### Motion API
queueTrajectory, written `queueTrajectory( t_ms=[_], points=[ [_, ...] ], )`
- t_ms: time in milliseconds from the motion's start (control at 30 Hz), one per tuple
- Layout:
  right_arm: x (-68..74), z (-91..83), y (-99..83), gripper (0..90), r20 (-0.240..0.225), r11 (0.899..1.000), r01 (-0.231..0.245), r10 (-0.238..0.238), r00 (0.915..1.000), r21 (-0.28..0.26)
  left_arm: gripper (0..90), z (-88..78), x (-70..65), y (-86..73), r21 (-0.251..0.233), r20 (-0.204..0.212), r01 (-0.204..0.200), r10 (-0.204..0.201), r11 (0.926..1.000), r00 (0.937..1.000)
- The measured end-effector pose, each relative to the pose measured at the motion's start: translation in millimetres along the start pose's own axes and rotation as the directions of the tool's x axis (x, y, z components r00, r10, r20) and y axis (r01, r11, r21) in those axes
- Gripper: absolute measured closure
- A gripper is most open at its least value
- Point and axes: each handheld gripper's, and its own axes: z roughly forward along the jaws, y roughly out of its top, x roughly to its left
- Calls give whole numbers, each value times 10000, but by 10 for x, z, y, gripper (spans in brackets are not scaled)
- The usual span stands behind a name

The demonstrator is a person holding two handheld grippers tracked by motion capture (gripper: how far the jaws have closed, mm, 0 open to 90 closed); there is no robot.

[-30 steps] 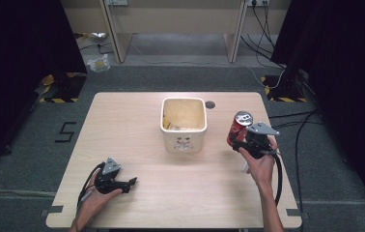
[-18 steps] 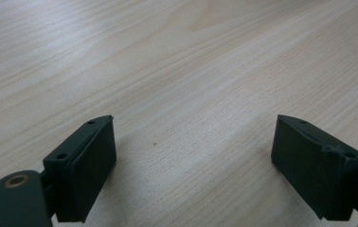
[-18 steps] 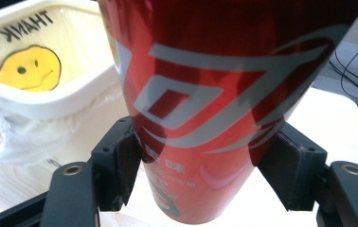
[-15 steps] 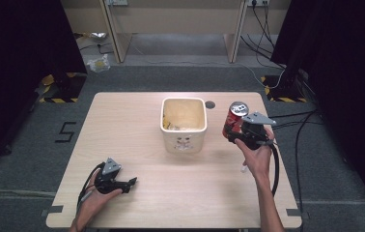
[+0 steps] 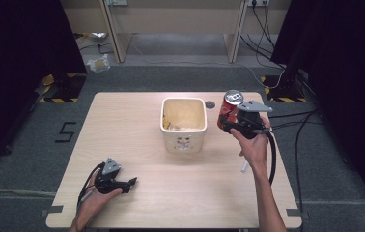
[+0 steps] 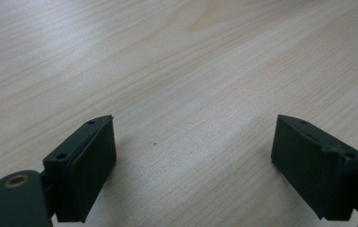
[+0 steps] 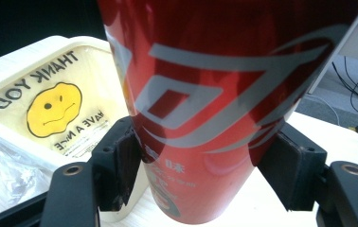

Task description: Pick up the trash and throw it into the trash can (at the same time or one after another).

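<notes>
Risk of red soda can (image 7: 201, 109) slipping from clenched right tool (image 5: 232, 122) and missing cream bin (image 5: 184, 141); left tool (image 6: 193, 165) released.

In the right gripper view the can (image 7: 215, 109) between the right tongs (image 7: 201, 175) is cut off by the top edge, so its rim is out of frame. The can hides part of the bin (image 7: 40, 118) behind it, and the small print under the bin's smiley is too blurred to read.
</notes>
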Motion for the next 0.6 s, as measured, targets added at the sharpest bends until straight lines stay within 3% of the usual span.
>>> queueTrajectory(
  t_ms=[600],
  points=[
    [153, 69, 281, 342, -277, 9991, 432, -433, 9987, -6, 140, 1, 2, 0, 13, 23, -26, 26, 10000, 10000]
  ],
)
